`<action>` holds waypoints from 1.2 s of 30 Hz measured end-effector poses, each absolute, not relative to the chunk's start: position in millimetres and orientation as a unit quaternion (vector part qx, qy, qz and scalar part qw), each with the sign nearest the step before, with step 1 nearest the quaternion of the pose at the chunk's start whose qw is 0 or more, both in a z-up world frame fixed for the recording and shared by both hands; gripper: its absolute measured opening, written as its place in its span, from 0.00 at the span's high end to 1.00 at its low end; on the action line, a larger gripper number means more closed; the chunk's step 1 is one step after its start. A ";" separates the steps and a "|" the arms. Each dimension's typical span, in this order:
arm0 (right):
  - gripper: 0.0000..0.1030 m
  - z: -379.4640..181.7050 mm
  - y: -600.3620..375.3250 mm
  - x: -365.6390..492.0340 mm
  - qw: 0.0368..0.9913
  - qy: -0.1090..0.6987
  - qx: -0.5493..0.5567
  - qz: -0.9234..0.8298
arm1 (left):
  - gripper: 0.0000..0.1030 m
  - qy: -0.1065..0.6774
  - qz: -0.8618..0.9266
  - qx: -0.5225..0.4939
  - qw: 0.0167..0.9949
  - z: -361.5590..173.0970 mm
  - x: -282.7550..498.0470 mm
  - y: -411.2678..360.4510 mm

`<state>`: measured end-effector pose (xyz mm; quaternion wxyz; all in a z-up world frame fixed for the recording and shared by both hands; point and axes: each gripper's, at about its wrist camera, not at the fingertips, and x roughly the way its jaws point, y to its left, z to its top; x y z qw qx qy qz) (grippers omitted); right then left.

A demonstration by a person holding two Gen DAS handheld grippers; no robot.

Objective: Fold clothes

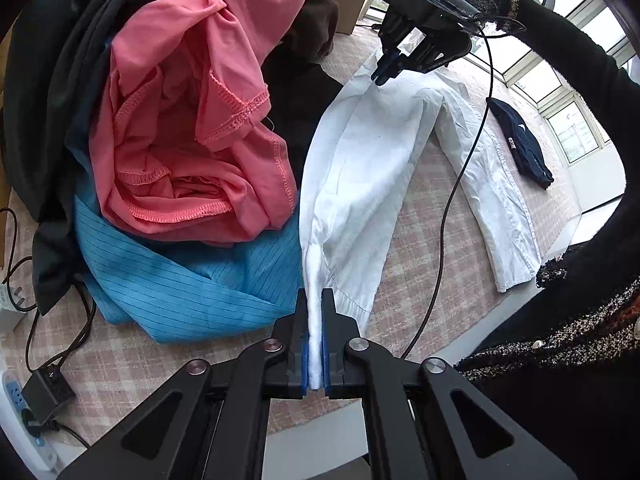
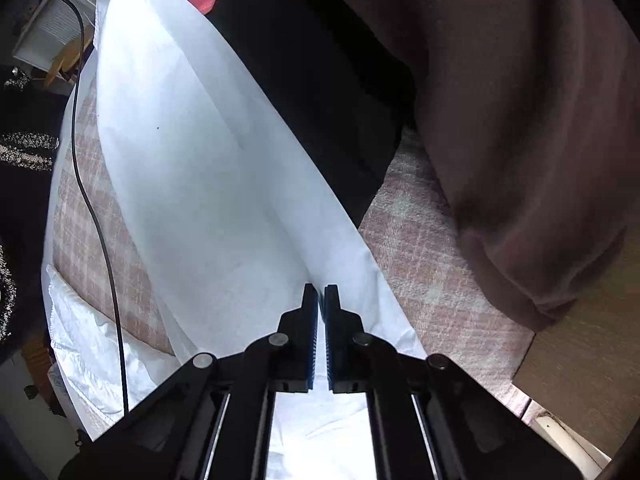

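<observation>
1. Clearly, the left gripper (image 1: 316,312) has its jaws closed tight on a bunched edge of the white shirt (image 1: 360,168), the cloth pinched between its blue pads.
2. The right gripper (image 2: 321,300) points down with its jaws drawn together at a raised fold of the same shirt; in the left wrist view its tips pinch the far end of that fold, so it grips the cloth.
3. The white shirt lies stretched between the two grippers on a pink checked surface (image 1: 416,216), one sleeve spread out toward the right.
4. Beside the shirt sits a heap of clothes: a pink garment (image 1: 192,120) on top, a blue striped one (image 1: 180,276) under it, black fabric (image 1: 52,80) around them.
5. A dark blue folded garment (image 1: 520,140) lies well apart, near the windows.
6. A thin black cable (image 1: 452,200) hangs across the shirt.
</observation>
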<state>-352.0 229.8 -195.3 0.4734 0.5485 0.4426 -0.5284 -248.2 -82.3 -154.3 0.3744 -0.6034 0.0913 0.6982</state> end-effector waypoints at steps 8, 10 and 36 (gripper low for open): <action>0.98 -187.2 238.6 -384.7 0.422 0.396 0.546 -0.605 | 0.97 0.081 0.708 -0.592 0.377 -138.3 -243.9 -81.9; 0.97 -200.4 232.1 -380.1 0.403 0.424 0.540 -0.605 | 0.97 0.074 0.709 -0.589 0.380 -133.0 -246.3 -83.2; 0.98 -150.3 150.5 -349.5 0.524 0.471 0.497 -0.507 | 0.97 0.096 0.675 -0.621 0.387 -160.9 -244.5 -74.6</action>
